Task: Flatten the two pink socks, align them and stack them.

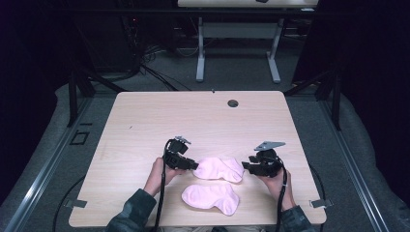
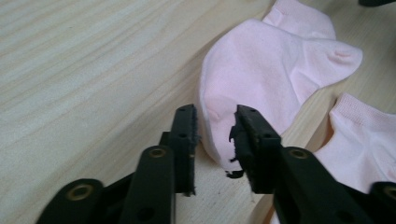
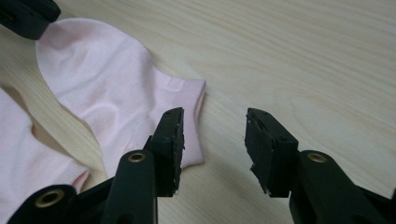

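Two pink ankle socks lie flat on the wooden table [image 1: 159, 125]. The farther sock [image 1: 220, 168] stretches between my two grippers, and the nearer sock [image 1: 211, 197] lies just in front of it. My left gripper [image 1: 193, 164] is at the farther sock's toe end. In the left gripper view its jaws [image 2: 215, 135] stand apart, with the rounded toe of that sock [image 2: 271, 70] reaching into the gap and no pad pressing on it. My right gripper [image 1: 245, 167] is open at the cuff end. The cuff edge [image 3: 187, 121] lies beside one jaw, and the gap [image 3: 214, 144] is over bare wood.
A round cable hole [image 1: 233, 103] sits near the table's far edge. The nearer sock [image 2: 355, 140] lies close to the right of my left gripper's jaws. Beyond the table stand the white legs of another desk [image 1: 200, 53], with cables on the floor.
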The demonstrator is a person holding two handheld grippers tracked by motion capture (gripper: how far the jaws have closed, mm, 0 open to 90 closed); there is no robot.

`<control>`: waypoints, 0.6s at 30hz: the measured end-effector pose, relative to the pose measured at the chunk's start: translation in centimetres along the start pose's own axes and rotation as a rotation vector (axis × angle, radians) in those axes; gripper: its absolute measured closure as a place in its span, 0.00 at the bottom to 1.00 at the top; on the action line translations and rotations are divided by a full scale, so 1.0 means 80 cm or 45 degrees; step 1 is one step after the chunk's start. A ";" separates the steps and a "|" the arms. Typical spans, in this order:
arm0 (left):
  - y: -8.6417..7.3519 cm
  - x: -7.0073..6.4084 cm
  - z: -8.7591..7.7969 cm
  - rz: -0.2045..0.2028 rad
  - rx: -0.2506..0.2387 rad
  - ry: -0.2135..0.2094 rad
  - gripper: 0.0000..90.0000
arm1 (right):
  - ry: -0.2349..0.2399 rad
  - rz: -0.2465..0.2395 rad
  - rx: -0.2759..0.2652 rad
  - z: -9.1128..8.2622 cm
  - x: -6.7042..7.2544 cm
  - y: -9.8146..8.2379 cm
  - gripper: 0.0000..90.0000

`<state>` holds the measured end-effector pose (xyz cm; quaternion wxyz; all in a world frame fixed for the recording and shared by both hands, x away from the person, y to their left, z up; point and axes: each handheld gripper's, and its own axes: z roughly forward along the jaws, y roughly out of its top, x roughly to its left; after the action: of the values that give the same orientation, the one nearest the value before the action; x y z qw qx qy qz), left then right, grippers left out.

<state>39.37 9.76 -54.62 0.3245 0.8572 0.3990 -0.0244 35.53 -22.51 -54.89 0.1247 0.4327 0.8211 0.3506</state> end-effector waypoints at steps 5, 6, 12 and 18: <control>0.001 0.000 0.002 -0.004 0.008 0.022 0.63 | 0.047 -0.010 0.091 0.023 0.005 0.004 0.66; 0.001 0.000 0.004 0.004 0.015 0.019 0.64 | 0.048 -0.017 0.107 0.028 0.005 0.004 0.67; 0.000 -0.004 0.016 0.042 0.056 0.012 0.86 | 0.057 -0.035 0.149 0.039 0.007 0.007 0.84; -0.004 -0.005 0.019 0.059 0.059 0.021 0.99 | 0.082 -0.037 0.128 0.041 0.009 0.008 0.94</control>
<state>39.18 8.74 -55.88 0.3018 0.8737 0.3811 -0.0190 37.17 -20.12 -56.74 0.0816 0.4149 0.8475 0.3208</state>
